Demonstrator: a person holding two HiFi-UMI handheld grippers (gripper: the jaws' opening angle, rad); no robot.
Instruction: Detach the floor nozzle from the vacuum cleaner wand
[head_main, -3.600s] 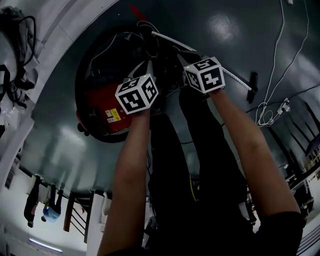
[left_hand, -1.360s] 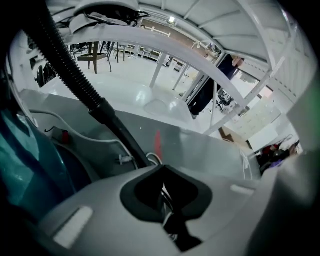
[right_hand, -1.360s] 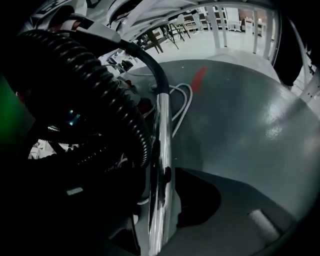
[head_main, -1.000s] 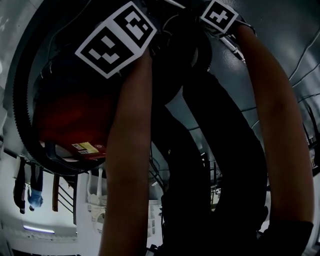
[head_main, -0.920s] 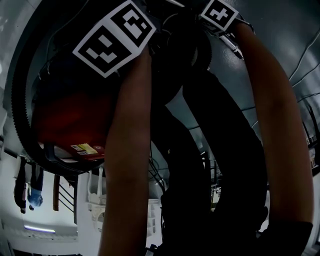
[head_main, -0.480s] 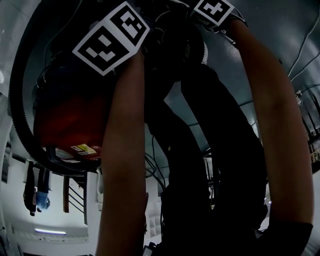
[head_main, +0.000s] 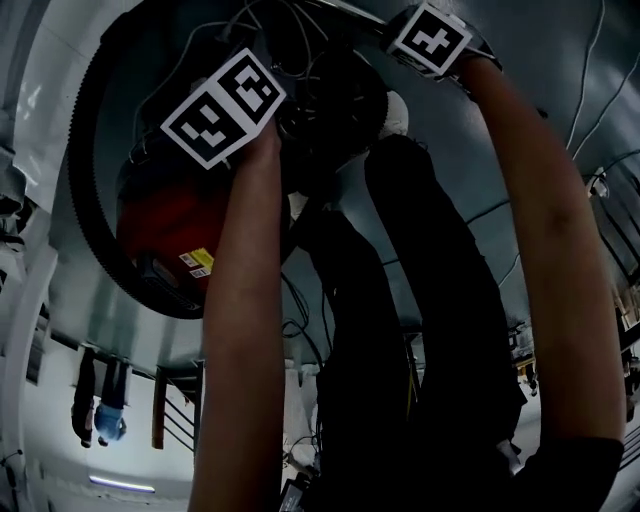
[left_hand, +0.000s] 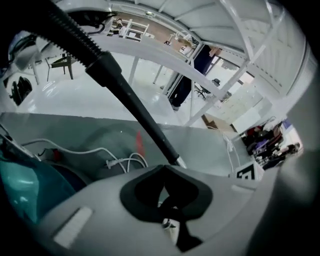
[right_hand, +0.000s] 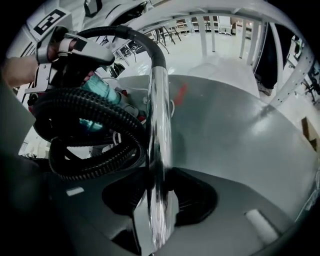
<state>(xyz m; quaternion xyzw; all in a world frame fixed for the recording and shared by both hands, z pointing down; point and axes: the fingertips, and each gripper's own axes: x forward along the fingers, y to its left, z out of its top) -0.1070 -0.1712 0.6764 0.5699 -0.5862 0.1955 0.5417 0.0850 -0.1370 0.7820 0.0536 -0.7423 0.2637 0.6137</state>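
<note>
- The wand (right_hand: 159, 125) stands upright between the jaws of my right gripper (right_hand: 156, 200). They've just been closing in, and now they're clamped on the chrome. I judge I'm steadying it for the pull.
- The floor nozzle? No view shows it. I reckon it sits at the wand's low end, beneath my camera.
- My left gripper (left_hand: 169, 210) has its jaws pressed together, and I can't make out anything between them. The black tube (left_hand: 135, 105) slants past just beyond the tips.
- The hose (right_hand: 95, 125) coils hard against the wand's left side, so a swing that way looks crowded.
- The vacuum body (head_main: 165, 215) lies near the left edge of the grey floor pad (right_hand: 240, 125), ringed by hose, with a white cable (left_hand: 120, 160) trailing beside it.
- To the right of the wand the pad is bare out to its far edge, so that's my open room. White posts (right_hand: 204, 35) stand beyond that edge.
</note>
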